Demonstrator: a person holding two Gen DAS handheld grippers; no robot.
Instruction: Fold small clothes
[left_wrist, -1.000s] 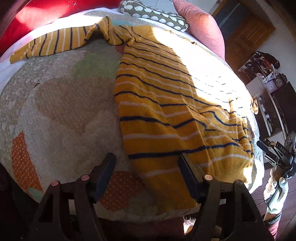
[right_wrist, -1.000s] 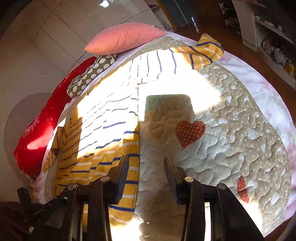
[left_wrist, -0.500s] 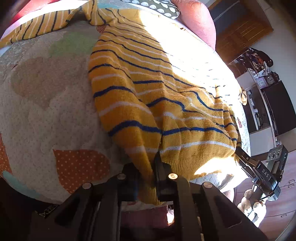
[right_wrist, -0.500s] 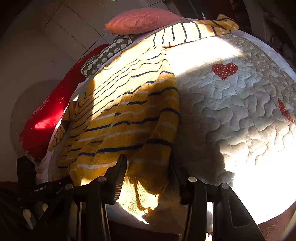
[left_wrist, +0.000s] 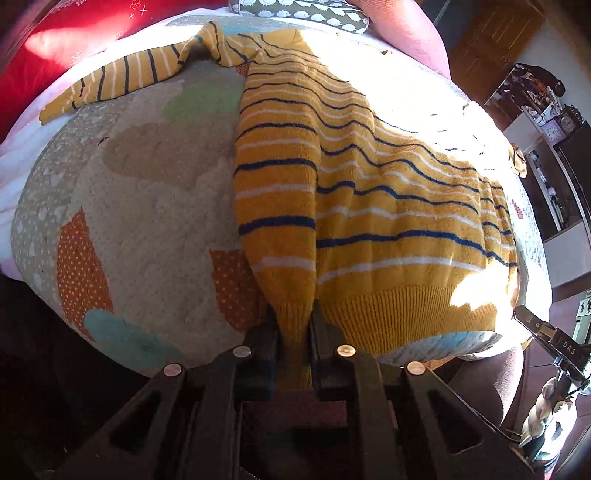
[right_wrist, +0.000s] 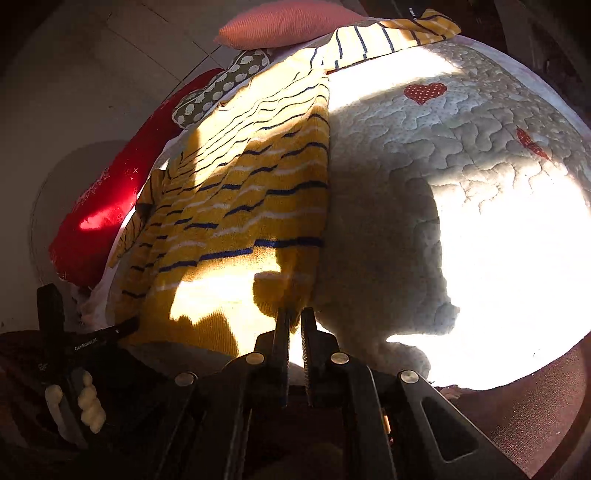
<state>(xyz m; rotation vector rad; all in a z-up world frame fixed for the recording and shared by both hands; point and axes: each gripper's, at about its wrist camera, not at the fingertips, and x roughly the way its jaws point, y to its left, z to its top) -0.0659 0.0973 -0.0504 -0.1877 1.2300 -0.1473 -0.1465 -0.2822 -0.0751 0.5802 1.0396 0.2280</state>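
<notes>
A yellow striped sweater (left_wrist: 369, 192) lies on the quilted bed (left_wrist: 147, 192).

My left gripper (left_wrist: 295, 332), matte black plastic, triangular cut-outs, four silver round screws across its arms, right gripper (right_wrist: 294, 332) alike, ridged inner fingers (right_wrist: 306, 354), white lettering at nine o'clock

I see a pink pillow (left_wrist: 402, 26), a spotted cushion (left_wrist: 303, 13) and a red bolster (left_wrist: 70, 40) along the patchwork quilt's (left_wrist: 147, 192) far edge.

left gripper (left_wrist: 294, 325): fingers clamped | right gripper (right_wrist: 294, 325): fingers nearly closed
</notes>
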